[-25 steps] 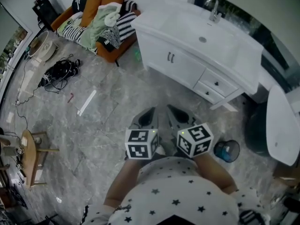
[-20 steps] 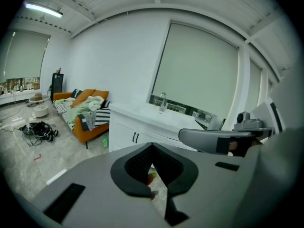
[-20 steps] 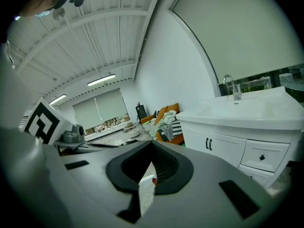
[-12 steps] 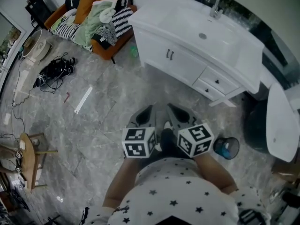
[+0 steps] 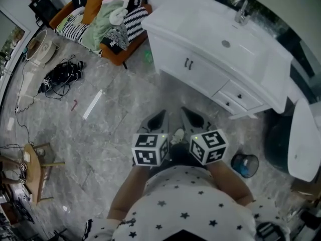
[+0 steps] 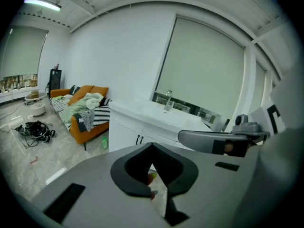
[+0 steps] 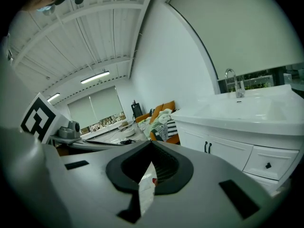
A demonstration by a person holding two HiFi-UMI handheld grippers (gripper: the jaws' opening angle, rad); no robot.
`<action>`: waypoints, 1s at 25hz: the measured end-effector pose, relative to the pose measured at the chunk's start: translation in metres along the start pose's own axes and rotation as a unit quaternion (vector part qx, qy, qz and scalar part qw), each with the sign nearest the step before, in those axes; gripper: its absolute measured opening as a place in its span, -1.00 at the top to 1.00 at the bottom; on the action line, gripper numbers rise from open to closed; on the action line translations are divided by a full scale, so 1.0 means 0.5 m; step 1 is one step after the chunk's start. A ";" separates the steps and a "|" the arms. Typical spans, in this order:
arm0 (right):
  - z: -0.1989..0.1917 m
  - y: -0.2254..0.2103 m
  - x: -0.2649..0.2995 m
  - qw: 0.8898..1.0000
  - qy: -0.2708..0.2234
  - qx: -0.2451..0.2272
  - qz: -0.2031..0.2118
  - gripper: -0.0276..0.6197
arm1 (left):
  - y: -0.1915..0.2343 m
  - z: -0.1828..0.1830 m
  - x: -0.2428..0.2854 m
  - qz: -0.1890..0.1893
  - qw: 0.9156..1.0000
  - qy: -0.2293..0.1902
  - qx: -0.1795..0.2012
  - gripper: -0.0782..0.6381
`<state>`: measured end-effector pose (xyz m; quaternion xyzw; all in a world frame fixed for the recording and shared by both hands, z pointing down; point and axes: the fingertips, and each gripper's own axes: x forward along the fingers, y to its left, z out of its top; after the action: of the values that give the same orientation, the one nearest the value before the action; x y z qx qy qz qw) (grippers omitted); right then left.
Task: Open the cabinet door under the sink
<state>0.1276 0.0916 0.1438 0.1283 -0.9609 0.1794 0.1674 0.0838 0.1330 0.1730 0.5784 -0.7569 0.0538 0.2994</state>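
Observation:
A white vanity with a sink (image 5: pixel 228 39) stands at the upper right of the head view. Under the sink, its cabinet door (image 5: pixel 196 73) is closed and carries two black handles (image 5: pixel 188 63). Both grippers are held side by side near the person's body, over the floor and well short of the cabinet. My left gripper (image 5: pixel 159 116) and right gripper (image 5: pixel 187 113) are each shut with nothing held. The left gripper (image 6: pixel 152 145) faces the door (image 6: pixel 127 133). Past the right gripper (image 7: pixel 151 142), that door (image 7: pixel 223 151) lies to the right.
Two small drawers (image 5: pixel 239 96) sit right of the door. A green bottle (image 5: pixel 148 57) stands by the vanity's left corner. An orange sofa with clothes (image 5: pixel 108 14), cables (image 5: pixel 62 75), a white strip (image 5: pixel 93 105), a blue cup (image 5: pixel 244 163) and a dark bin (image 5: pixel 278 139) surround the grey floor.
The view has shifted a little, so the vanity now sits further right in the picture. Both grippers stay shut in nearly the same place near the body.

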 end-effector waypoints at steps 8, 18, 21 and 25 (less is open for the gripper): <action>0.071 -0.085 0.067 0.999 -0.011 0.002 -0.031 0.90 | 0.027 0.089 0.101 -0.017 1.000 0.002 0.005 0.77; 0.105 -0.166 0.136 0.997 -0.015 0.018 -0.070 0.90 | 0.054 0.122 0.208 -0.040 0.999 0.028 0.015 0.77; 0.111 -0.185 0.149 0.996 -0.019 0.023 -0.087 0.90 | 0.062 0.125 0.231 -0.047 0.998 0.034 0.018 0.77; 0.120 -0.203 0.162 0.994 -0.021 0.024 -0.108 0.90 | 0.068 0.130 0.254 -0.061 0.997 0.045 0.021 0.77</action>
<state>0.0682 -0.0385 0.1514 0.2389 -0.9402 0.1809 0.1621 0.0082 0.0094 0.1947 0.6267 -0.7048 0.0775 0.3232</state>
